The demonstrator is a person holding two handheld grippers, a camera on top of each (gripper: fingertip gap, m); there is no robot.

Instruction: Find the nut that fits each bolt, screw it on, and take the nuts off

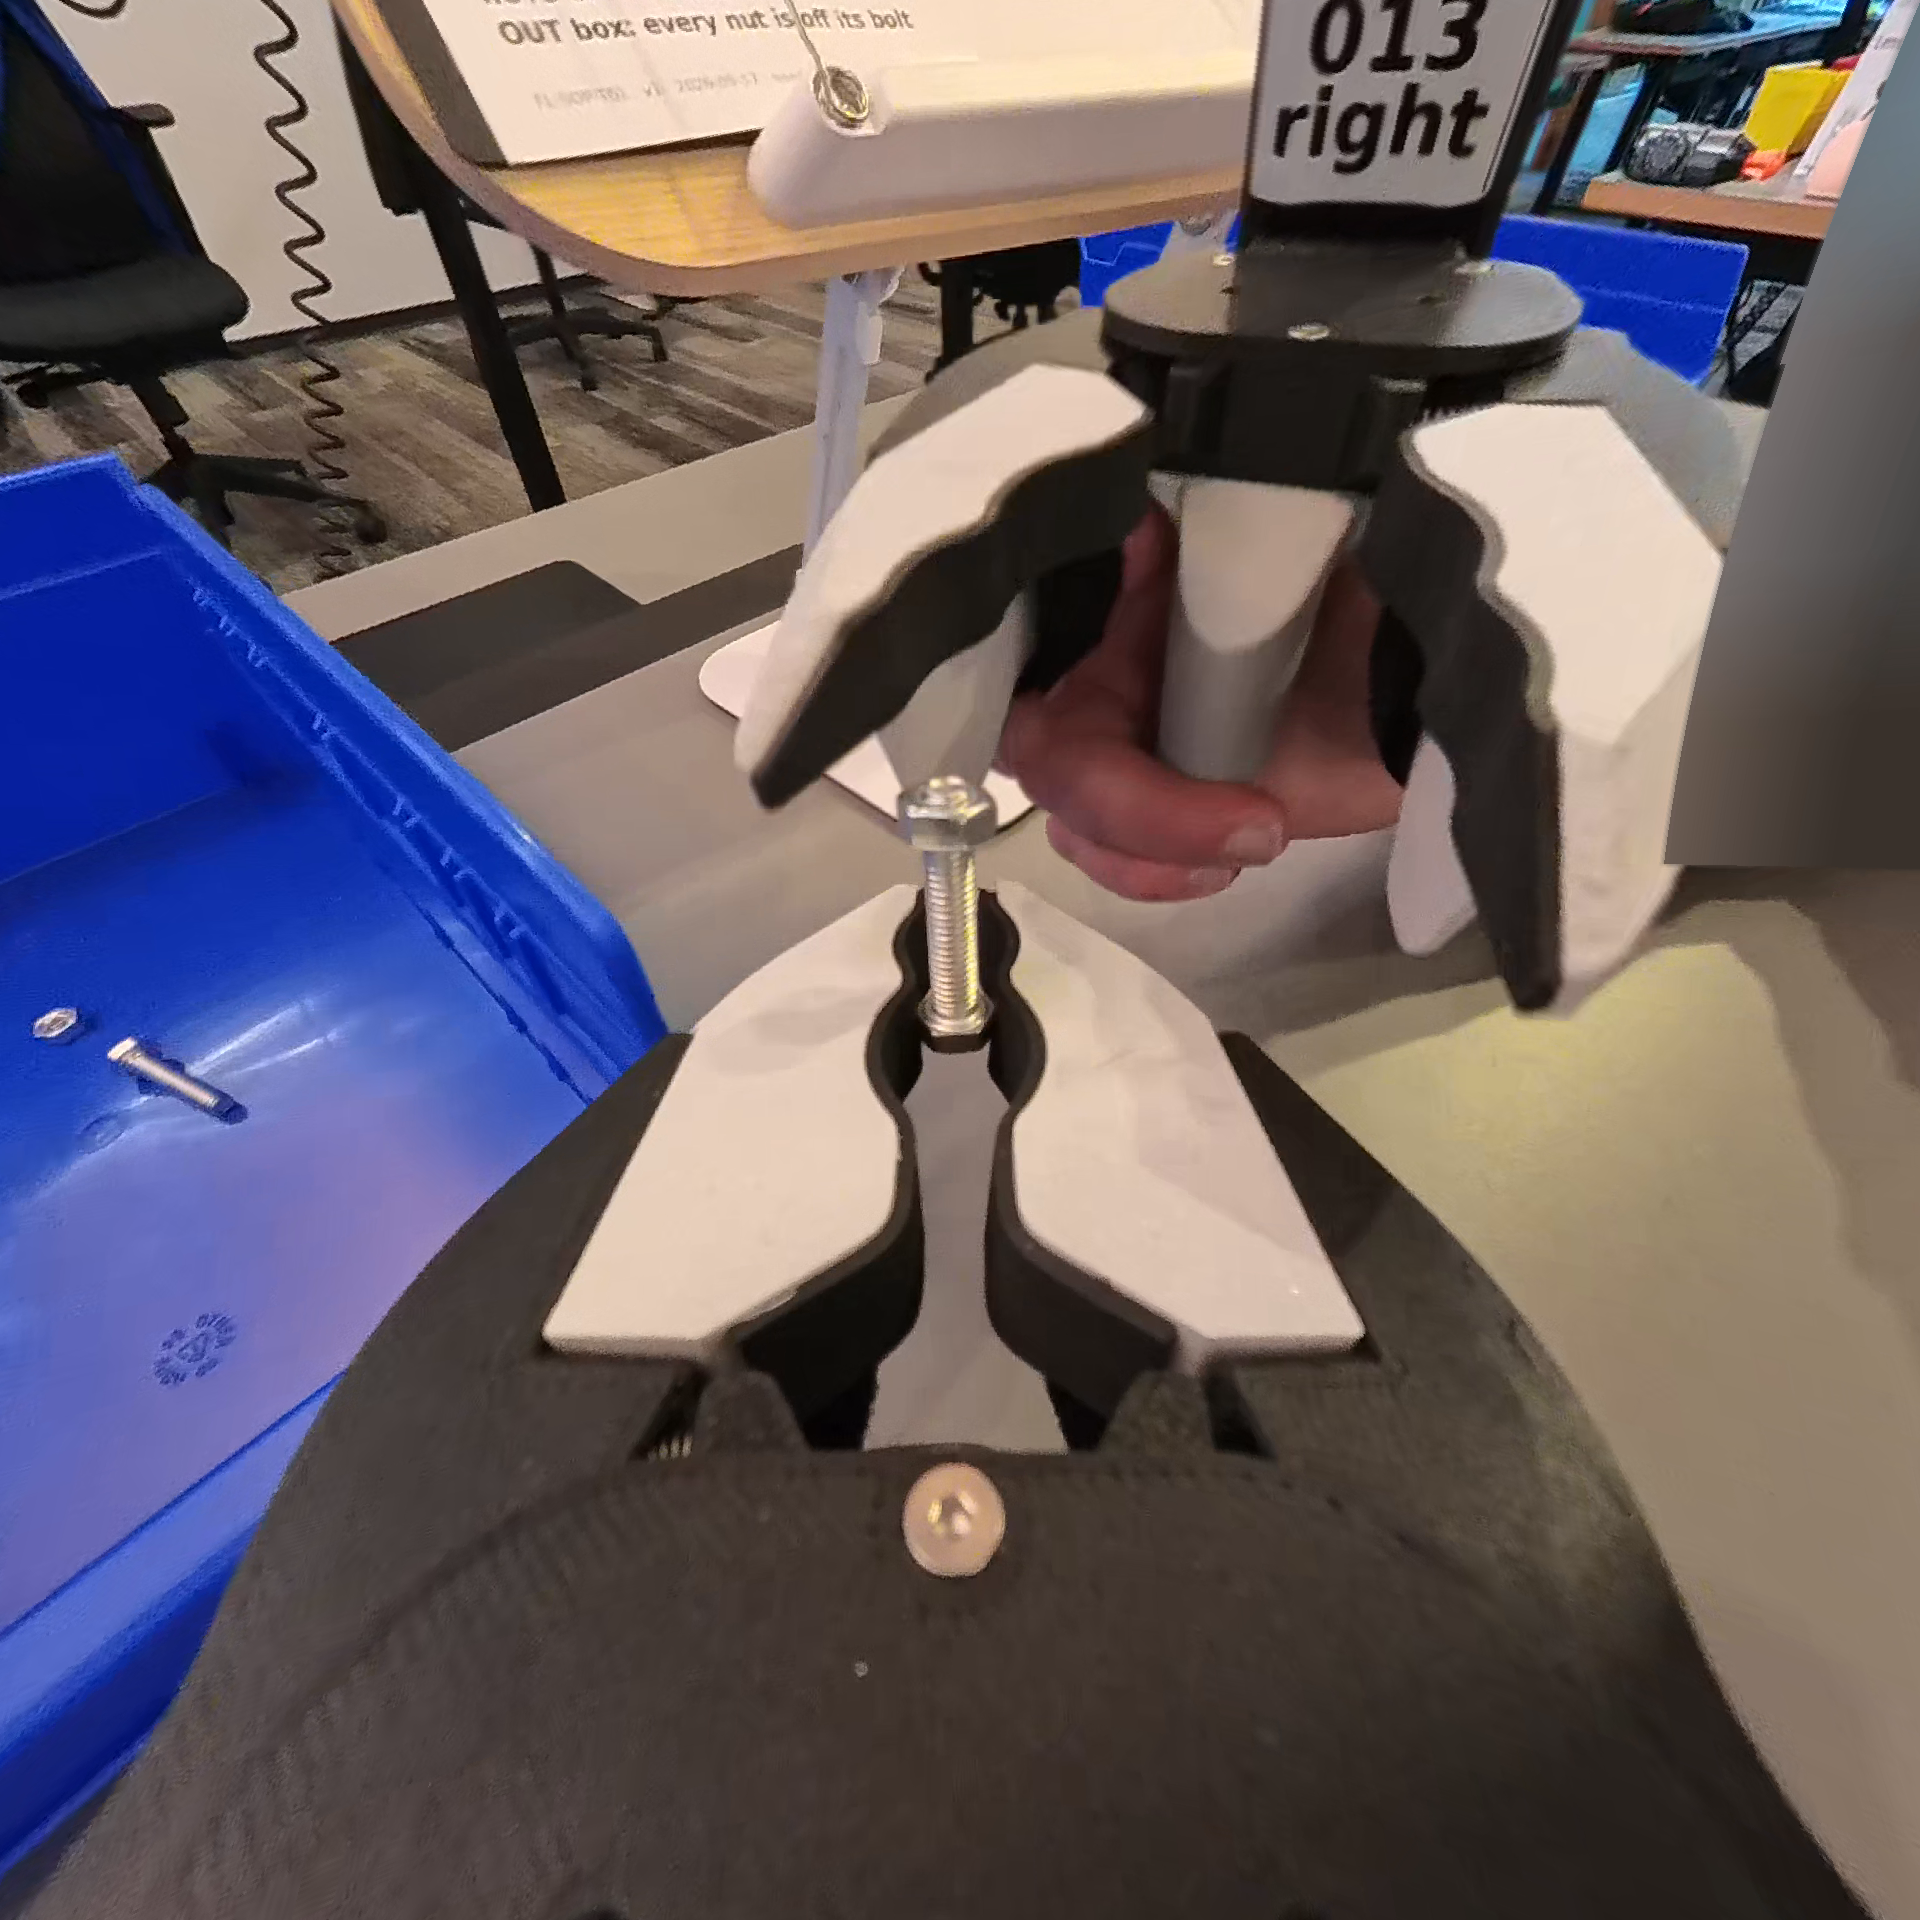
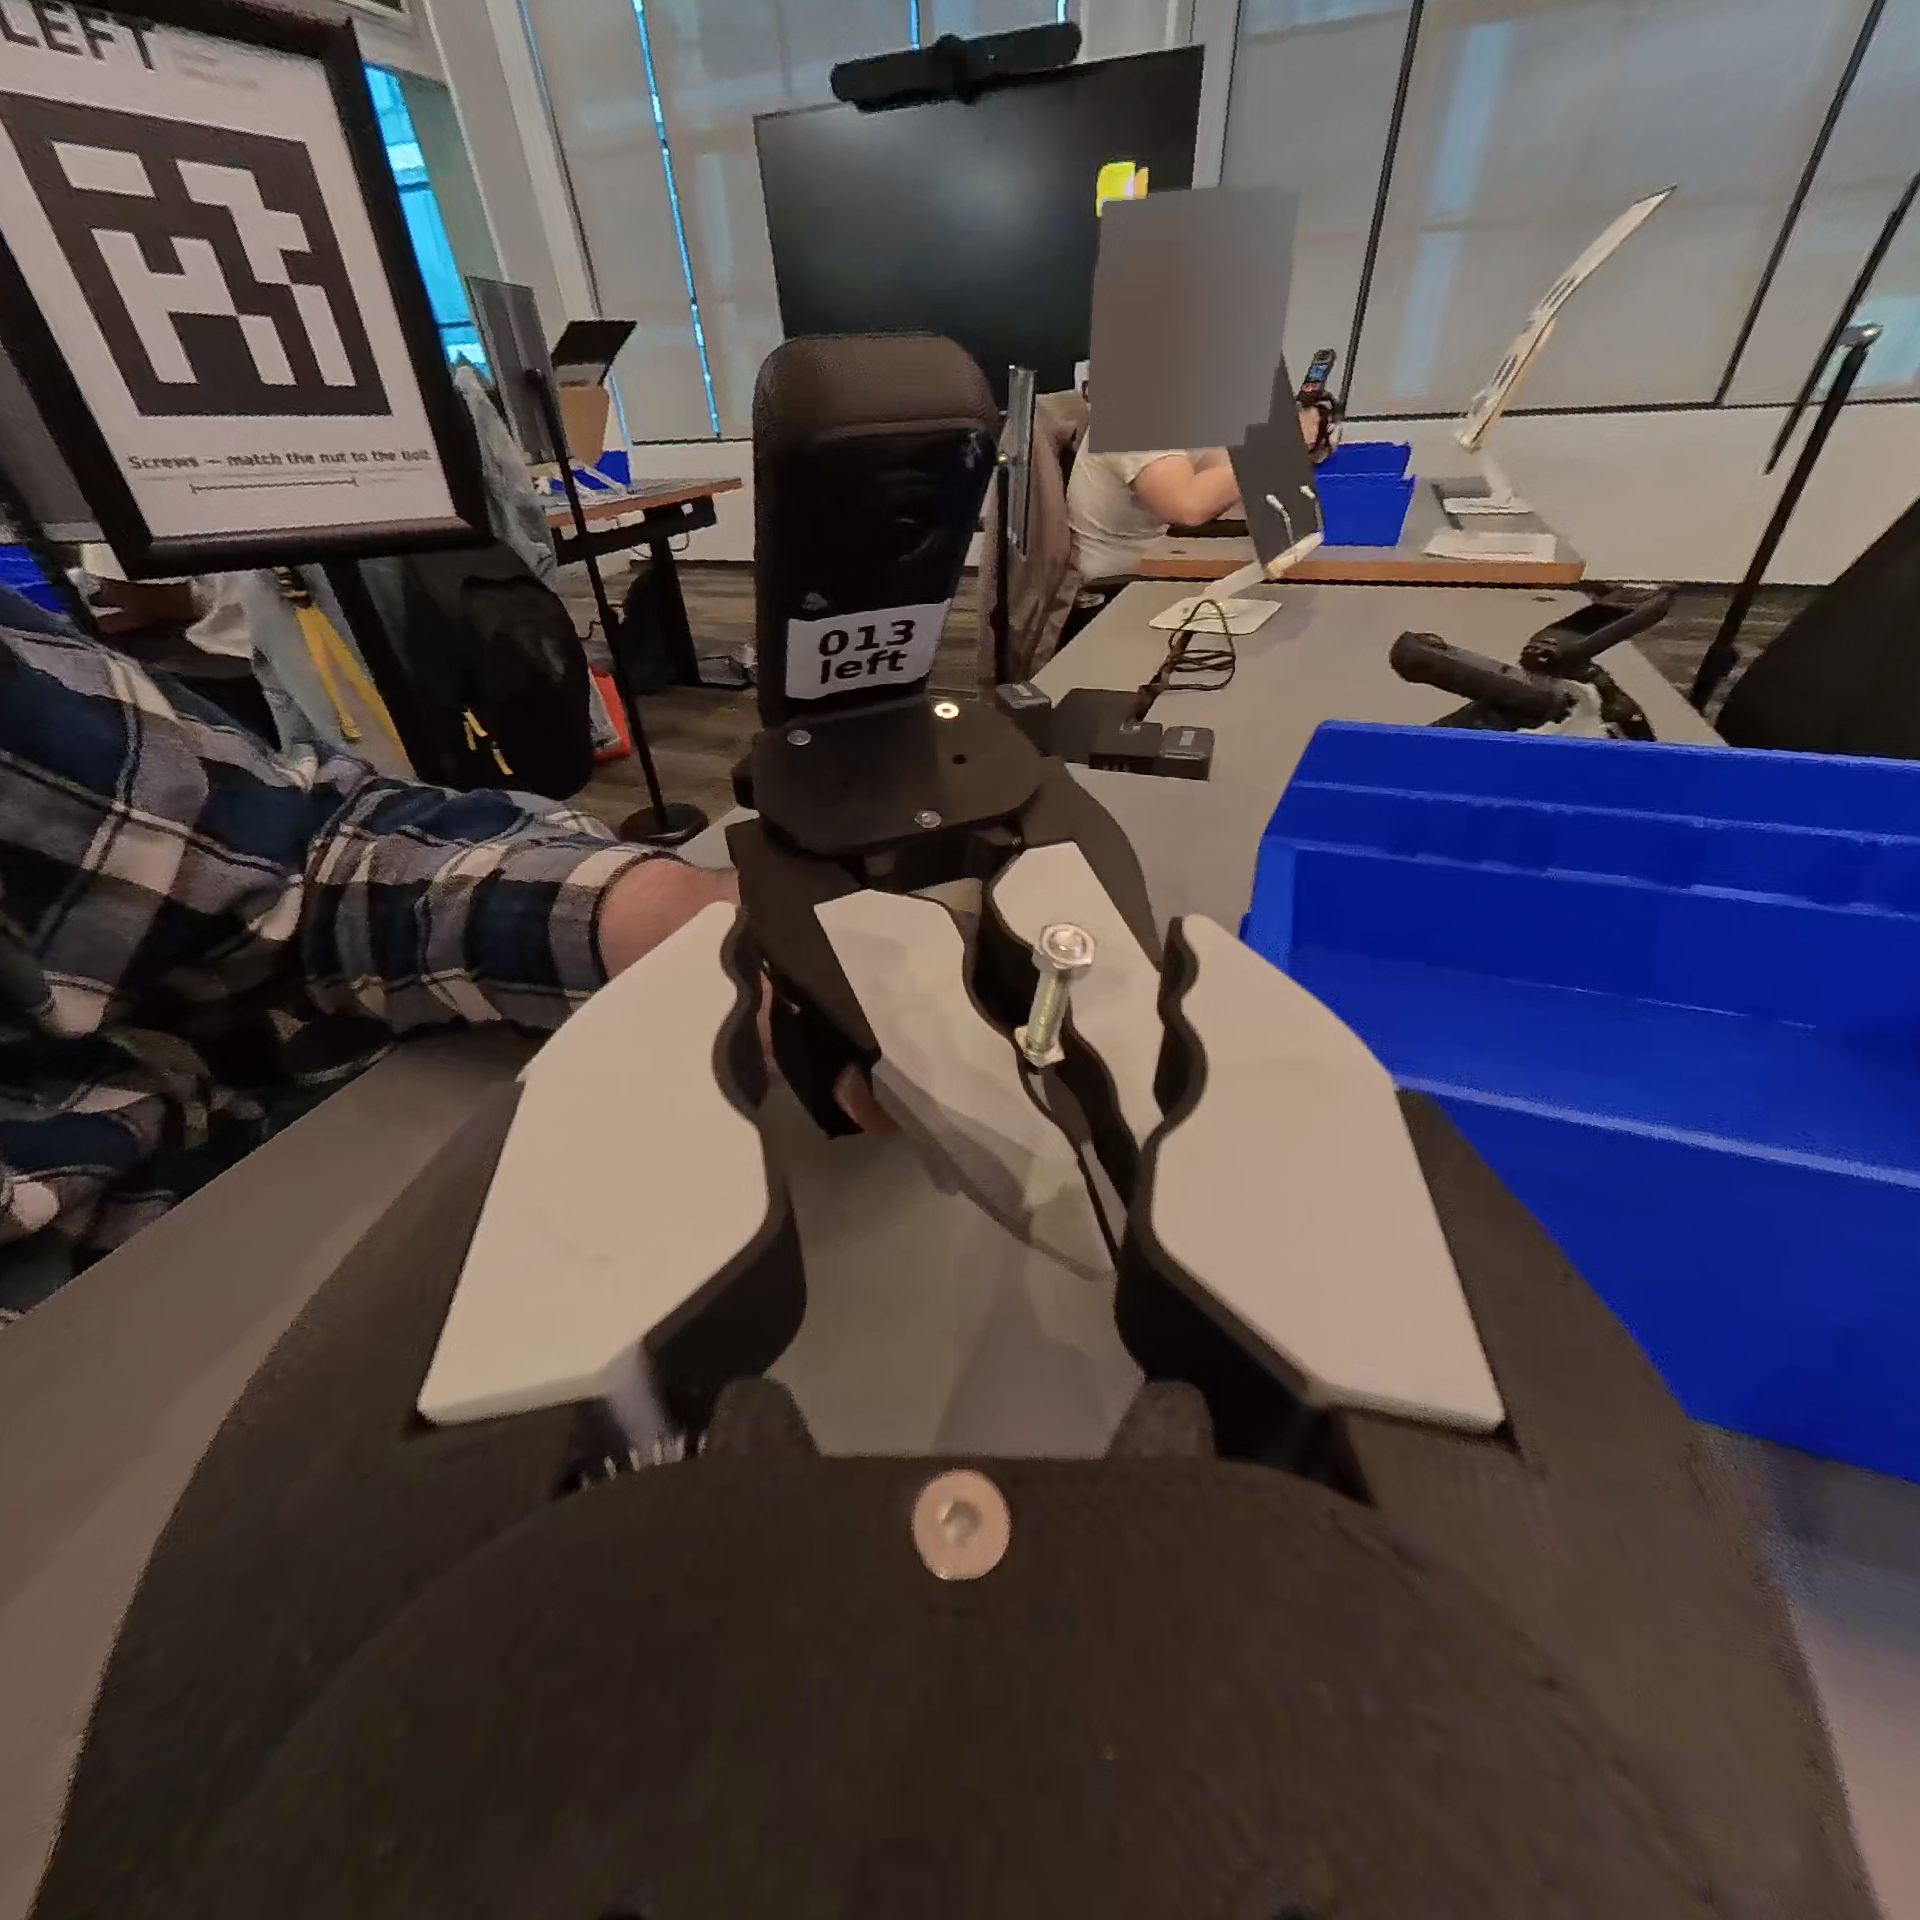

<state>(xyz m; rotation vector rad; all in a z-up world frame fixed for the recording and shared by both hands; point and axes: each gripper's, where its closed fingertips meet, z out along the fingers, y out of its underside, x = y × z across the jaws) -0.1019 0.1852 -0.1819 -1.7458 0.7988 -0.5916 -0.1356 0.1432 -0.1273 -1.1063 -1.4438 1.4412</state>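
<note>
The bolt (image 1: 954,961) is pinched by the left gripper (image 1: 956,914), whose fingers (image 1: 790,1091) are closed on the lower part of the threaded shank, just above the hex head. The bolt is held upright so that its threaded end points away from the gripper and towards the right gripper (image 1: 1153,894). A nut (image 1: 948,821) is seated at the far end of the thread, clear of the fingertips, so that it can be reached from both sides without the holding fingers being fouled.

The right gripper is spread wide, and nothing is held in it. Its fingers (image 2: 623,1143) stand either side of the nut without touching it; in the right wrist view the bolt lies nearer the right-hand finger than the left. The wide opening is judged to be a preparation for closing on the nut's flats. Whether the nut is being run on or taken off cannot be determined.

A blue bin (image 1: 260,1039) is placed at the left of the left wrist view, just beside the work. A loose bolt (image 1: 171,1075) and a separate loose nut (image 1: 54,1023) lie apart on its floor, which suggests that finished pairs are dropped there. The grey table (image 1: 1558,1195) lies beneath both grippers.
</note>
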